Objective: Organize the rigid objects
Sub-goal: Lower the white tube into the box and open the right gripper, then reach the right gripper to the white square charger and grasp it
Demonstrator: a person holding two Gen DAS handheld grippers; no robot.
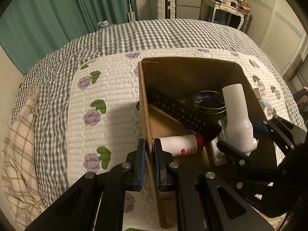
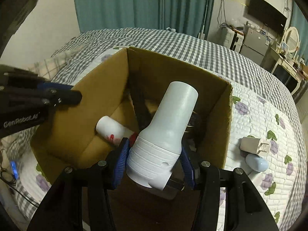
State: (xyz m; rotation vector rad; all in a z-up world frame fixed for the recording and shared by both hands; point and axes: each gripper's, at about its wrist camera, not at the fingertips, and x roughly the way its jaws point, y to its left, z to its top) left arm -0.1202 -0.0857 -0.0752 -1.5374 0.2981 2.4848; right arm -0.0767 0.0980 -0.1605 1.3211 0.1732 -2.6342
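An open cardboard box (image 1: 146, 115) (image 2: 227, 119) stands on the bed. My left gripper (image 1: 149, 150) is shut on the box's left wall, one finger inside and one outside; it shows at the left of the right wrist view (image 2: 63, 98). My right gripper (image 2: 154, 154) is shut on a white funnel-shaped bottle (image 2: 167, 129) (image 1: 238, 119) and holds it over the box's inside. In the box lie a white tube with a red cap (image 1: 181, 145) (image 2: 113, 130), a black remote (image 1: 179, 111) and a round dark tin (image 1: 208, 101).
The bed has a white quilt with purple flowers (image 1: 107, 100) over a grey checked cover. Right of the box lie a white plug adapter (image 2: 254, 144) and a pale blue oval object (image 2: 257, 162). Green curtains and furniture stand behind.
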